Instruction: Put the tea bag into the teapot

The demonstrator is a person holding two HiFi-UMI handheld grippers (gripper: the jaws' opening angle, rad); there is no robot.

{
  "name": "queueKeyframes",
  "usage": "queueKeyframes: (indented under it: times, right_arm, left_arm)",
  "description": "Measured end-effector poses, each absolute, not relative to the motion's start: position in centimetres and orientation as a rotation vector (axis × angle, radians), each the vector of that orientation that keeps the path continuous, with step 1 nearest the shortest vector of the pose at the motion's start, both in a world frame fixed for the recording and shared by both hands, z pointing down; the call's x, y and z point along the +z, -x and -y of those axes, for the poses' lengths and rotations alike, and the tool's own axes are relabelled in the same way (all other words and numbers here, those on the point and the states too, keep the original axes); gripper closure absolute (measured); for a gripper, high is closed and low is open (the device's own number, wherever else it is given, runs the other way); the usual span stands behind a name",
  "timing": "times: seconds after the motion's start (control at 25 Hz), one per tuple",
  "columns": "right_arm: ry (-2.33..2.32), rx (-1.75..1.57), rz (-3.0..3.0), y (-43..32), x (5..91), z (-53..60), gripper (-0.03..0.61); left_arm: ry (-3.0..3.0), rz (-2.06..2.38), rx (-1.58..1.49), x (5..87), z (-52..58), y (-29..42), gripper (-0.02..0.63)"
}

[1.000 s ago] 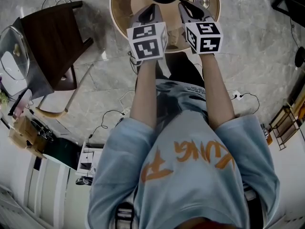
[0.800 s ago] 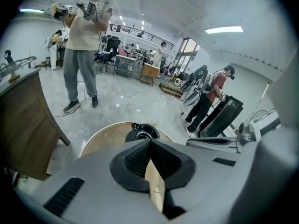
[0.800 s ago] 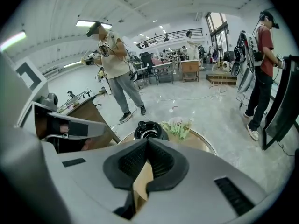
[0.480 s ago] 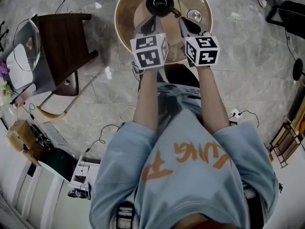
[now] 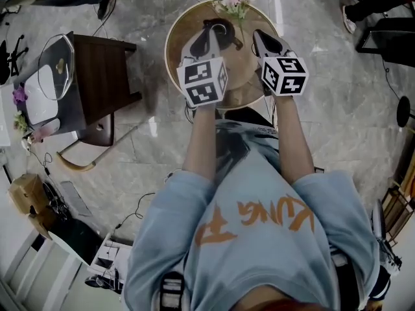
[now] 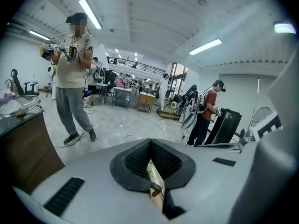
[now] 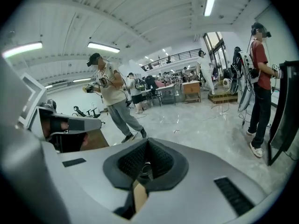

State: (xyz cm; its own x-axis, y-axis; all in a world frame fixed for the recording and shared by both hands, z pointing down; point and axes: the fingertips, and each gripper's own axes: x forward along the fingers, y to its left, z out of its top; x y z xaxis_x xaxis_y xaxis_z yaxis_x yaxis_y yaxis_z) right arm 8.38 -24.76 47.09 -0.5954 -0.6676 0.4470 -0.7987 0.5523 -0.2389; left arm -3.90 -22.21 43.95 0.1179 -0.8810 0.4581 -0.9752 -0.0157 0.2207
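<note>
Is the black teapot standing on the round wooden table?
Yes, the black teapot rests on the round wooden table.

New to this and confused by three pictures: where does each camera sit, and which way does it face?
Head view: on the person's head, facing steeply down at table and teapot; forearms, left gripper, right gripper show.
Left gripper view: on the left gripper, along its shut jaws into the hall.
Right gripper view: on the right gripper, likewise.
Both gripper views share the person in red.
</note>
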Motion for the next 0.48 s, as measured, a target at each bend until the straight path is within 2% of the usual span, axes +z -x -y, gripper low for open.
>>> queueKeyframes:
  times: [0.48]
  right_arm:
    - [-1.420, 0.319, 2.640, -12.1, 35.9, 29.0, 0.566]
  left_arm:
    - [-2.142, 1.823, 0.131, 35.4, 26.2, 1.2, 0.589]
